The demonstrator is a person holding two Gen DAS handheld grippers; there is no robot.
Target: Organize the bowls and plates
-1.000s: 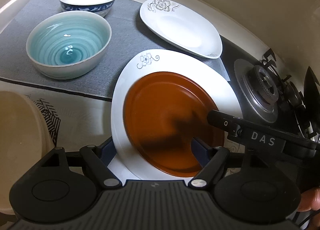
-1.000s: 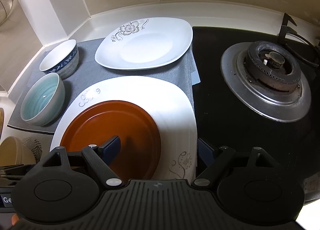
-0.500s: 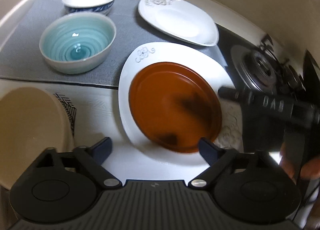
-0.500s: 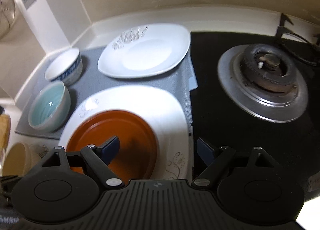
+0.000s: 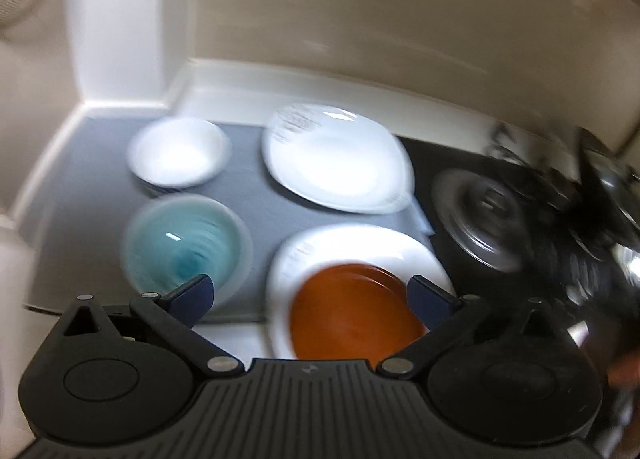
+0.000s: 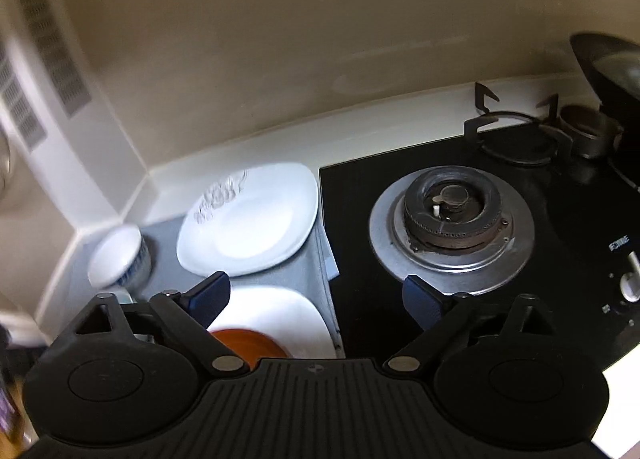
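The round orange-brown plate lies inside the larger white plate with a floral rim, at the near edge of the grey mat on the desk. Behind them on the mat sits a second white floral plate; to its left are a teal-glazed bowl and a white bowl with a blue patterned outside. The left tongs have just been opening and hang clear above the plates, empty. The right tongs, likewise widening, hold nothing. The black glass hob with its steel burner lies right; blur softens the detail here.
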